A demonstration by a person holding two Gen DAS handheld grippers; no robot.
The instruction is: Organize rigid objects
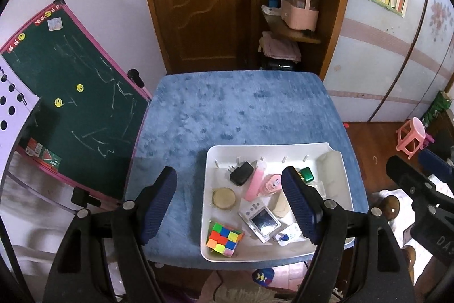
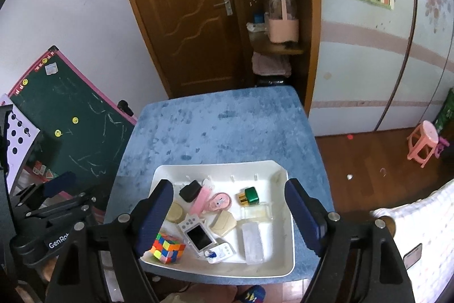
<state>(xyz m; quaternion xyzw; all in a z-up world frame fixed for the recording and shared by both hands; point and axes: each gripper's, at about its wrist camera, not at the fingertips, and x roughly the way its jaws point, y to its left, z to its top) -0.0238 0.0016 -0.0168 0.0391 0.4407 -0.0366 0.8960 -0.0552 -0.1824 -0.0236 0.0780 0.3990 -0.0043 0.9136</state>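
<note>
Above the blue tabletop (image 2: 227, 118), I hold both tools wide open and empty: left tool (image 1: 227, 206), right tool (image 2: 227, 215). In the white tray (image 2: 286, 260), the handheld game console (image 2: 197, 234) lies flat, its long axis running diagonally toward the tray's near-right corner.

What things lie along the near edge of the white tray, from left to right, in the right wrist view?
Colour cube → handheld game console → small white card → clear plastic case, all inside the white tray.
</note>
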